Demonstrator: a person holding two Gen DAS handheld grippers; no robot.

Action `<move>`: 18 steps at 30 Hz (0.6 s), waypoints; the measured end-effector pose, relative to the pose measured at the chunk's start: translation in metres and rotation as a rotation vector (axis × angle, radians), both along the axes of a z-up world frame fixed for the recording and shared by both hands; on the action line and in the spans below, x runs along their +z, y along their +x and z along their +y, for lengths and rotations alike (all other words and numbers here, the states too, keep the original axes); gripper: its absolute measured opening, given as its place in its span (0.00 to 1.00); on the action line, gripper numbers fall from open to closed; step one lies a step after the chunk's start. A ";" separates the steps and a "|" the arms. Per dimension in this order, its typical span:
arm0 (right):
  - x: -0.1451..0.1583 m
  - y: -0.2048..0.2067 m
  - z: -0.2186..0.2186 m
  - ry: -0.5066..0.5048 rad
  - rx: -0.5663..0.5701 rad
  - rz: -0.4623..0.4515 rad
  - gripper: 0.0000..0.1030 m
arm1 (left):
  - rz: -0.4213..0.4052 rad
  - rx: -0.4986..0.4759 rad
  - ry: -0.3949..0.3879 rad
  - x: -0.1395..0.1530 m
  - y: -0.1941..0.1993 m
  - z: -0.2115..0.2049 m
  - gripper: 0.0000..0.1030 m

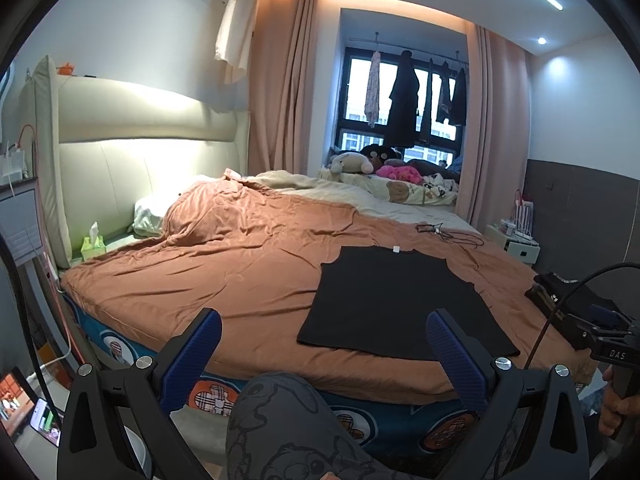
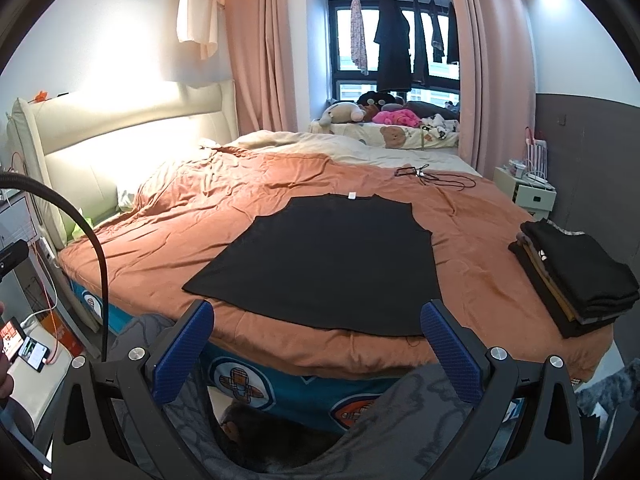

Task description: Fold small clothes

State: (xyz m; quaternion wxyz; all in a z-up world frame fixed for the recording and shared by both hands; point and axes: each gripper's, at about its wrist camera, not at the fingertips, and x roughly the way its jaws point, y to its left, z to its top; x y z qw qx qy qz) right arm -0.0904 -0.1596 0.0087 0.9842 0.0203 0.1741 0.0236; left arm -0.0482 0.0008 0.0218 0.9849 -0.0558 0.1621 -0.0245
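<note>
Hovering short of the bed edge at the bottom of each frame, the left gripper (image 1: 323, 334) and the right gripper (image 2: 318, 326) both stood with blue-padded jaws spread wide and nothing between them, a patterned grey trouser knee (image 1: 280, 412) just under them. The step in hand looked like the start of a fold: the black sleeveless top (image 2: 324, 264) lay flat in the middle of the right-wrist view on the rust-orange bedspread (image 2: 200, 208), hem toward the grippers, white neck label at its far edge. The next move would likely call for each gripper to come down on a near hem corner or a side edge and pinch only the top's fabric, not the bedspread beneath. At the right edge sat a stack of folded dark clothes (image 2: 576, 276), apart from the top and out of the way. Farther up, a tangle of black cables (image 2: 432, 176) lay beyond the collar, near enough to matter only if the top were pushed far back. Plush toys (image 2: 376, 114) lined the window ledge at upper centre.
</note>
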 end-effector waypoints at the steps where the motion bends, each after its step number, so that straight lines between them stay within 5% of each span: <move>1: 0.000 0.000 0.000 0.001 0.005 -0.002 1.00 | -0.001 0.005 0.004 0.001 0.000 -0.001 1.00; 18: -0.006 0.020 -0.018 0.055 0.000 -0.018 1.00 | -0.014 -0.018 0.020 0.016 0.015 -0.008 1.00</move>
